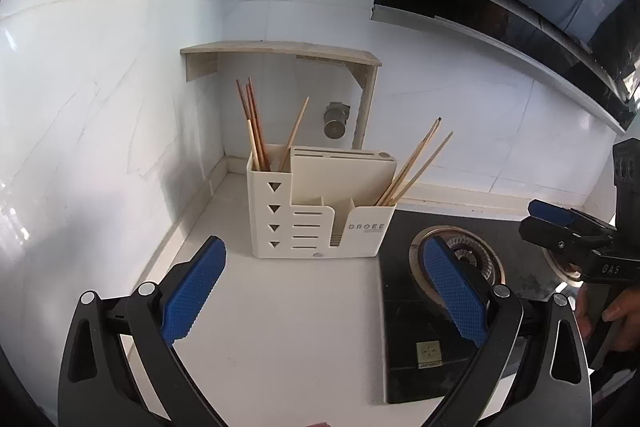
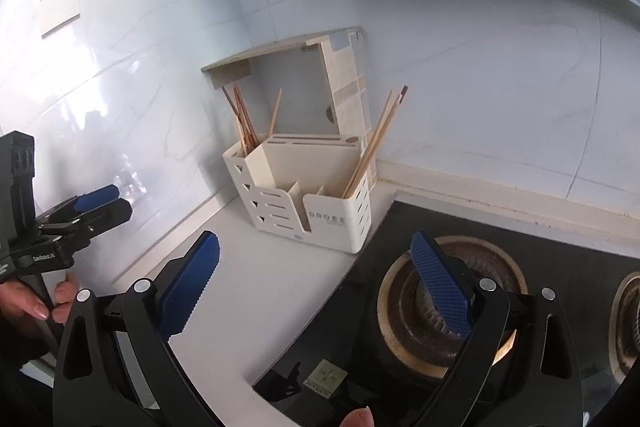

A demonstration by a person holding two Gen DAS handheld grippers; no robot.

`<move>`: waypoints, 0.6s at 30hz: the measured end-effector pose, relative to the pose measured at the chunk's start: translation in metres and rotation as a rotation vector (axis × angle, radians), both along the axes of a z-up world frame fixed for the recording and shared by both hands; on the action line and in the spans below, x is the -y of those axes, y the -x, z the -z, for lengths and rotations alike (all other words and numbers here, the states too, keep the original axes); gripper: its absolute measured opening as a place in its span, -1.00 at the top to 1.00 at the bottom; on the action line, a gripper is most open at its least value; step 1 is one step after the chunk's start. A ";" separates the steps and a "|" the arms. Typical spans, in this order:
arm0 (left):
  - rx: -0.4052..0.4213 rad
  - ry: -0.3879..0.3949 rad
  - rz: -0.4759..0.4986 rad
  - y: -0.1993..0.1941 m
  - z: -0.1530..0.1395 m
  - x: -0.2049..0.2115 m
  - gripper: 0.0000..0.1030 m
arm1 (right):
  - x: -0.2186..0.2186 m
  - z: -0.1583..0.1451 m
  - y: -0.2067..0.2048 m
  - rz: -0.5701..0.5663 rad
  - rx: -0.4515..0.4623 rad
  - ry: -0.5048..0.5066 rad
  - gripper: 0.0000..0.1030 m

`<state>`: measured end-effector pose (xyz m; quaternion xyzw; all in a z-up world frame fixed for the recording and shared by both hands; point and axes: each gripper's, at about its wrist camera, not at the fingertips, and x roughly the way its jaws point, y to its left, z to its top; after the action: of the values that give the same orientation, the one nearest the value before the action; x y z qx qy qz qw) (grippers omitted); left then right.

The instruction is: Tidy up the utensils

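Already the chopsticks look mostly put away. A cream utensil holder (image 1: 320, 215) stands on the white countertop (image 1: 288, 315) towards its back corner, where the two tiled walls meet, right beside the left edge of the black gas stove (image 1: 424, 339). One bunch of chopsticks (image 1: 252, 127) leans in the holder's tall left compartment, and a second bunch (image 1: 416, 163) slants out of its right-hand compartment; the middle slots look empty.

The left gripper (image 1: 324, 291) hangs over the counter in front of the holder, jaws spread wide with nothing between the blue pads. The right gripper (image 2: 320, 283) hovers over the counter's edge against the stove, near a burner (image 2: 448, 303), likewise wide apart and empty.

No loose utensil shows anywhere on the counter or stove, so I judge the sorting done or nearly so; what remains, if anything, lies out of view.
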<state>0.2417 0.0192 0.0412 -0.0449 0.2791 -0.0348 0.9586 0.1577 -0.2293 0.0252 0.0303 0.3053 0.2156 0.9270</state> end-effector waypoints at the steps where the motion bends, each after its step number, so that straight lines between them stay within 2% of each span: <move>1: -0.001 -0.001 -0.005 0.001 0.000 -0.001 -0.89 | 0.000 0.001 0.001 -0.001 0.000 0.001 -0.89; 18: -0.030 -0.006 -0.026 0.012 0.006 -0.004 -0.89 | -0.016 0.008 0.014 -0.063 -0.005 0.015 -0.89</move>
<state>0.2293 0.0236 0.0351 -0.0462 0.2931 -0.0208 0.9547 0.1436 -0.2136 0.0175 0.0144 0.3100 0.2423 0.9192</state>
